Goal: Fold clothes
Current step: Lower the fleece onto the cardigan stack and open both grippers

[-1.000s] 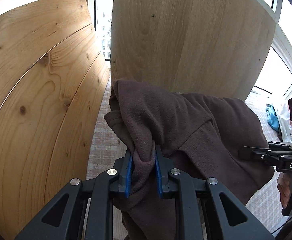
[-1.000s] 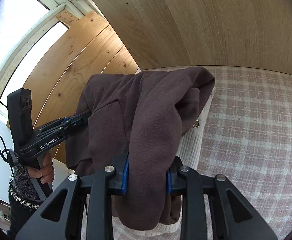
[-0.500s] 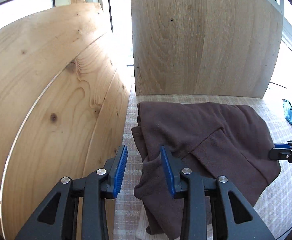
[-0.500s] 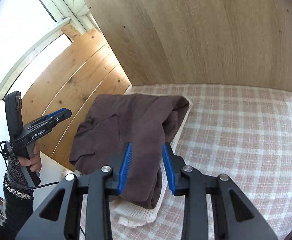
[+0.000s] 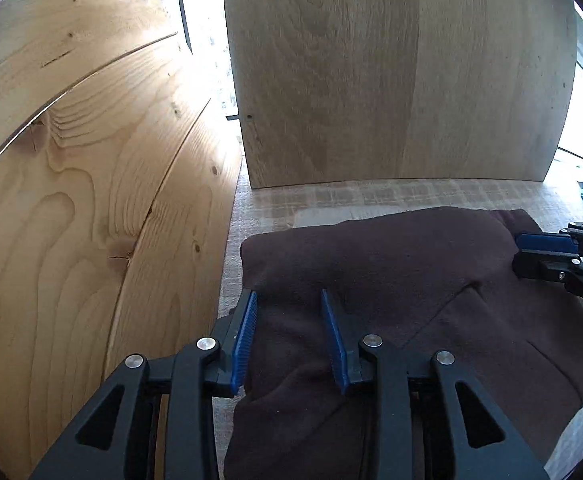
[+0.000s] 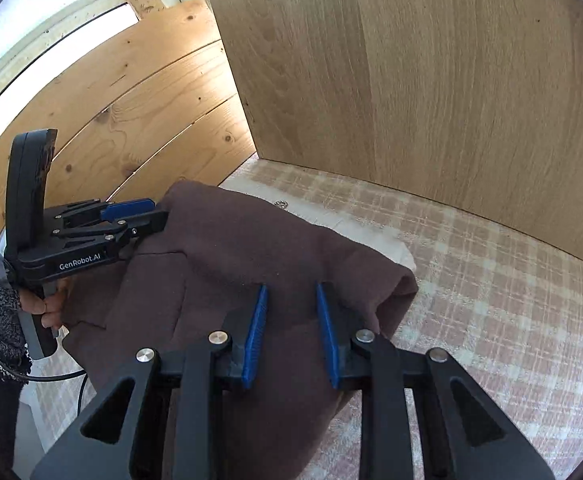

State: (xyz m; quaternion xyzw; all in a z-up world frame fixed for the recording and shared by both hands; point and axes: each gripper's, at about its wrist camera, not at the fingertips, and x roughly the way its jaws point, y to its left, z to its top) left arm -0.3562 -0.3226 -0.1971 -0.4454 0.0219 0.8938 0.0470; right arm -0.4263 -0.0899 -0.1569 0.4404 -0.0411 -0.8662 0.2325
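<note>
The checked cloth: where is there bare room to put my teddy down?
Bare checked cloth lies right of the brown garment, up to the wooden back panel. Crowded on the left: garment, plank wall, both open grippers.

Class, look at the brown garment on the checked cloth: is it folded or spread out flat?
Folded. The brown garment lies as a compact bundle with a rounded doubled edge, layers stacked, under the open left gripper and right gripper.

plaid cloth [image 6: 491, 280] — underneath | pine planks [image 5: 91, 200] — left; oak panel [image 5: 391, 80] behind | window [image 6: 51, 32]
</note>
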